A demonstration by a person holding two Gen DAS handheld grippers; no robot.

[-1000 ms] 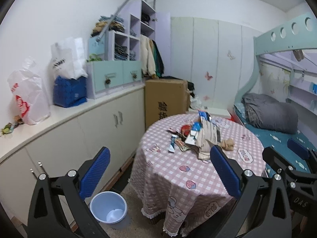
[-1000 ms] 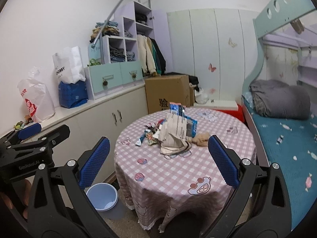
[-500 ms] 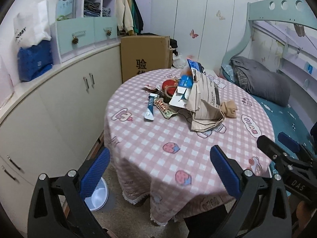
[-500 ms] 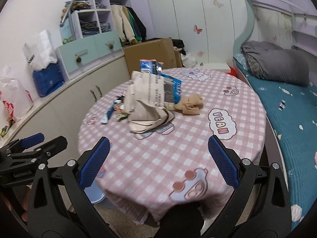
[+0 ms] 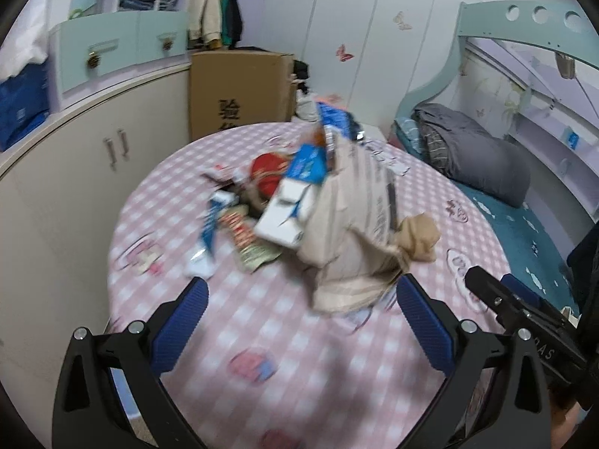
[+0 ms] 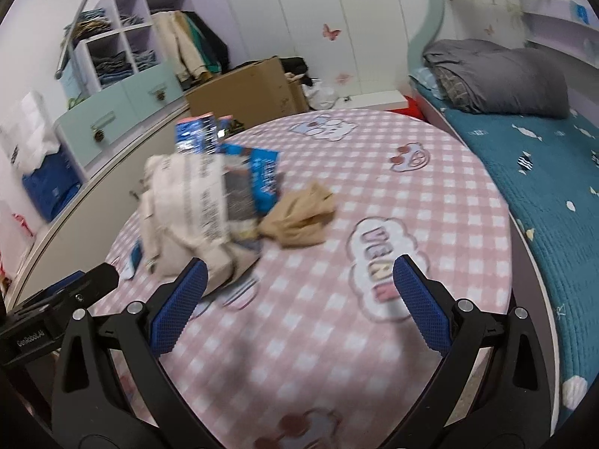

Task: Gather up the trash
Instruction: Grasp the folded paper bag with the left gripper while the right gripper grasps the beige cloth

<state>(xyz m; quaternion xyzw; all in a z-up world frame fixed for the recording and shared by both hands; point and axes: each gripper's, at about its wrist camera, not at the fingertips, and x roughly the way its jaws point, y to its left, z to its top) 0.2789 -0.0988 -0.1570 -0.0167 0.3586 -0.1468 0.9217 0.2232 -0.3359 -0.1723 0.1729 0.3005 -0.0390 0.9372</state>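
Two claws hovering over round desk with pink checked cloth, both spread wide, pinching nothing. Left claw sitting over near part of cloth, trash heap just beyond its pads. Right claw hanging over bare cloth by cloud print, its left pad overlapping edge of crumpled beige paper bag.

Trash heaped at desk middle, leaning toward cabinet side. Left view showing far more of it: beige paper bag slumping at right of heap, white-and-blue carton resting against it, red round wrapper behind, blue-white tube lying flat at left, striped snack wrapper beside tube, blue foil pack sticking up on top, tan wadded paper touching bag on right. Heavy motion blur, print unreadable.

Right view hiding most of that behind bag; showing instead blue printed packet leaning on bag's far side, blue foil pack upright above, tan wadded paper touching bag, sitting apart toward desk middle. Only tip of tube peeking out at left.

Each view catching other claw's black frame at its edge. Cardboard box standing behind desk, next to white cabinets. Grey rolled quilt lying on teal bed, seen fuller in right view. Shelf with folded clothes clearer there too.
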